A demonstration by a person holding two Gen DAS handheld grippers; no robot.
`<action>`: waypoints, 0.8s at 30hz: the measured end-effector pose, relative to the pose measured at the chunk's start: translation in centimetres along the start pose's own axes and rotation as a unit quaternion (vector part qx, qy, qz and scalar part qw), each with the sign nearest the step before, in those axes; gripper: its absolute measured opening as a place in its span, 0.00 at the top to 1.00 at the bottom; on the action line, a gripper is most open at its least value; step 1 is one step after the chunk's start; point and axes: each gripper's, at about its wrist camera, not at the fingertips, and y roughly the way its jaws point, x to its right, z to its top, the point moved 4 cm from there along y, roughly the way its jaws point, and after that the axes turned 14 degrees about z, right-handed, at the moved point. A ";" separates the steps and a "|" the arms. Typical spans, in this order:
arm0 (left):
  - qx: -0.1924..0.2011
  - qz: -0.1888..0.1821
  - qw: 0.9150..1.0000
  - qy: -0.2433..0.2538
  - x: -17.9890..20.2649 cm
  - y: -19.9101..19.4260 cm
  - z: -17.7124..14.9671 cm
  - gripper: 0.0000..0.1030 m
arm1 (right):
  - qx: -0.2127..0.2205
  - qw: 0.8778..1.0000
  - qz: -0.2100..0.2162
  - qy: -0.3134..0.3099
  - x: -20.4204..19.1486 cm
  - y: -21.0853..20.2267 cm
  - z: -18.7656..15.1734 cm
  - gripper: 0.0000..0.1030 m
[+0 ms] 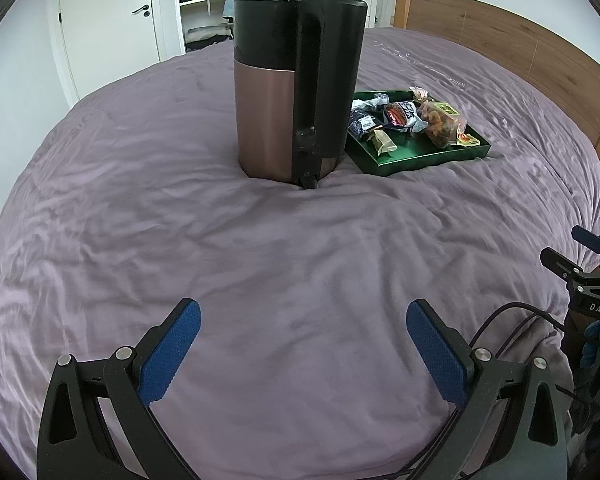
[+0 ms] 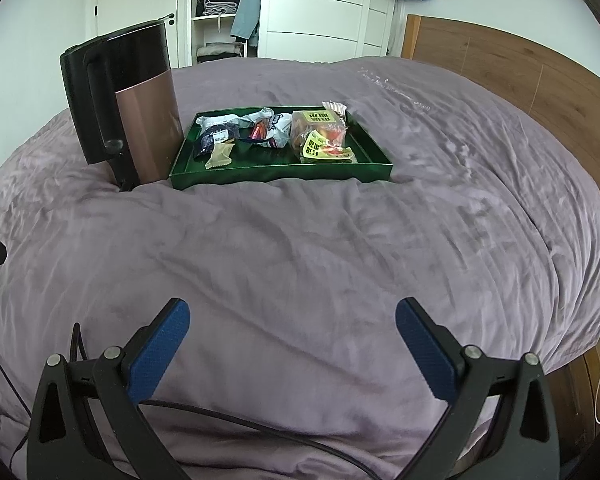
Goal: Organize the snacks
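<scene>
A green tray (image 2: pixel 284 174) lies on the purple bedspread and holds several snack packets: a clear bag with yellow labels (image 2: pixel 320 138), a white and red packet (image 2: pixel 266 130), a dark blue bag (image 2: pixel 212 140) and a small beige bar (image 2: pixel 220 157). The tray also shows in the left wrist view (image 1: pixel 424 160), with the snacks (image 1: pixel 404 114) on it. My left gripper (image 1: pixel 303 344) is open and empty, low over the bed's near part. My right gripper (image 2: pixel 293 342) is open and empty, well in front of the tray.
A tall copper and black kettle (image 1: pixel 284 84) stands on the bed just left of the tray, also in the right wrist view (image 2: pixel 128 100). A wooden headboard (image 2: pixel 512 76) is at the right. Wardrobe shelves (image 2: pixel 220 12) stand behind. Cables (image 2: pixel 260 428) trail by the grippers.
</scene>
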 end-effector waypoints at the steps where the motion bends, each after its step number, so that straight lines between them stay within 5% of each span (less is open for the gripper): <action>1: 0.000 -0.001 1.000 0.000 0.0 0.0 0.0 0.02 | 0.000 1.000 0.000 0.000 0.0 0.0 0.0 0.00; 24: -0.002 0.008 1.000 0.000 0.0 0.4 -0.1 0.02 | -0.007 1.000 -0.002 0.004 0.3 0.1 -0.5 0.00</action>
